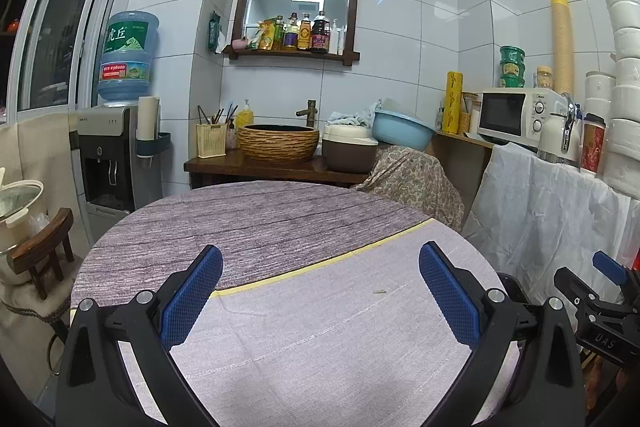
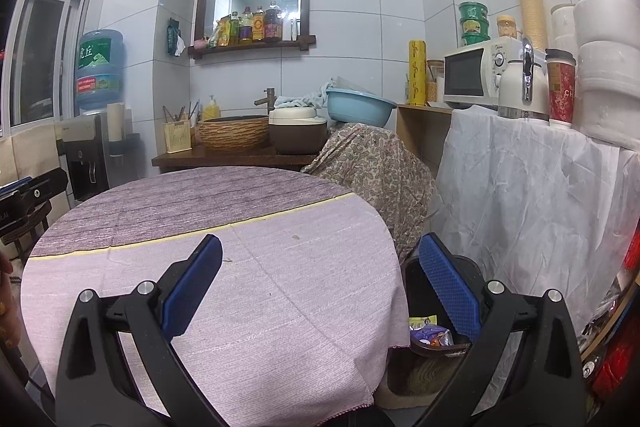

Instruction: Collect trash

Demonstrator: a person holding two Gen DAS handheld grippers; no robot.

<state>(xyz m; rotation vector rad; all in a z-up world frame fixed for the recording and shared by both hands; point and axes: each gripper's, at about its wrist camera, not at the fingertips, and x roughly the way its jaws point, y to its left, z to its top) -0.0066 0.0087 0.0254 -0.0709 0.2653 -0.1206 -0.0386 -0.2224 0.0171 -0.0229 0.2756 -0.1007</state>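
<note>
Both sets of jaws spread wide and empty: left gripper (image 1: 320,259) poised above the middle of the round worktop (image 1: 256,219), right gripper (image 2: 320,255) straddling that worktop's right-hand rim, one blue pad over cloth, the other over the gap beside it. Down in that gap, just past the hanging cloth hem, a dark trash bin (image 2: 436,341) holding crumpled wrappers (image 2: 430,333), pressed close between the worktop edge and a white draped sheet (image 2: 520,187). Little free room there. Across the cloth itself, broad bare surface, split by a yellow seam (image 1: 320,265) running diagonally; only a tiny greenish scrap (image 1: 378,292) lying just beyond the seam's near side, and a small dark speck (image 2: 296,237) in the right view. Beyond the far curved rim, a patterned cover (image 1: 416,179) crowding the right, a wooden counter with a woven-look basin (image 1: 279,142) straight ahead, a water dispenser (image 1: 106,155) at left. Farther right, a microwave (image 1: 516,115) against tiled wall.
</note>
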